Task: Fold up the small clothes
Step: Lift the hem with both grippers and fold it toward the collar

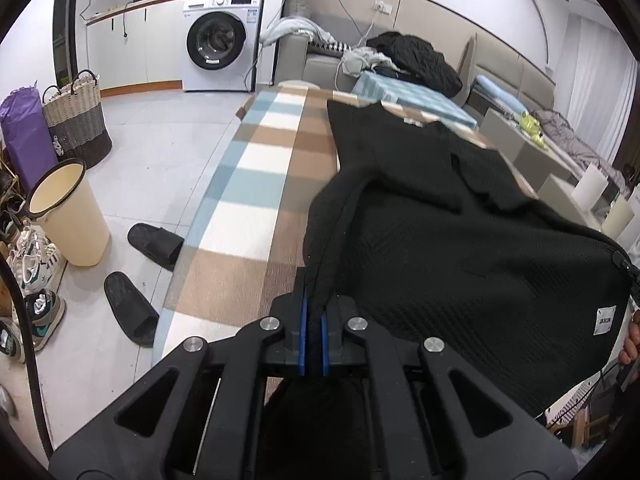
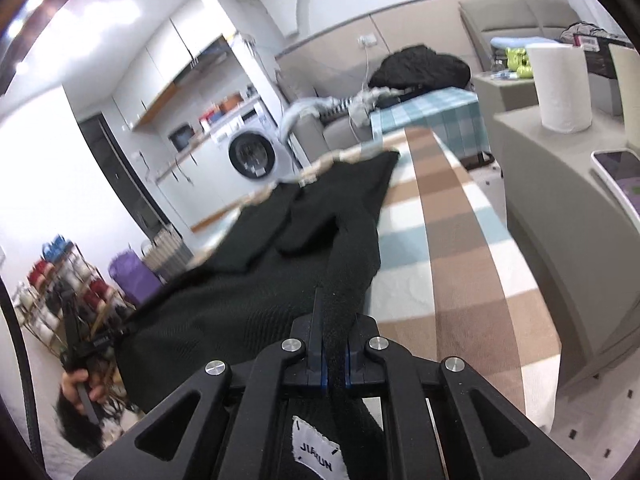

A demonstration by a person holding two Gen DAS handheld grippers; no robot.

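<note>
A black knitted garment [image 1: 460, 240] lies with its far part on the table's checked cloth [image 1: 256, 184], while its near edge is lifted and stretched between both grippers. My left gripper [image 1: 314, 304] is shut on the garment's left edge, with fabric pinched between the blue pads. My right gripper [image 2: 334, 334] is shut on the opposite edge of the black garment [image 2: 248, 304]. A white label [image 2: 316, 456] hangs just below the right jaws. In the right wrist view the left gripper [image 2: 98, 342] and a hand [image 2: 76, 386] show at the far left.
Left of the table stand a cream bin [image 1: 66, 212], black slippers [image 1: 154, 244], shoes and a woven basket [image 1: 76, 120]. A washing machine [image 1: 218, 40] is behind. A sofa with piled clothes [image 1: 412, 56] lies beyond the table. A grey side table [image 2: 560, 208] holds a paper roll [image 2: 560, 84].
</note>
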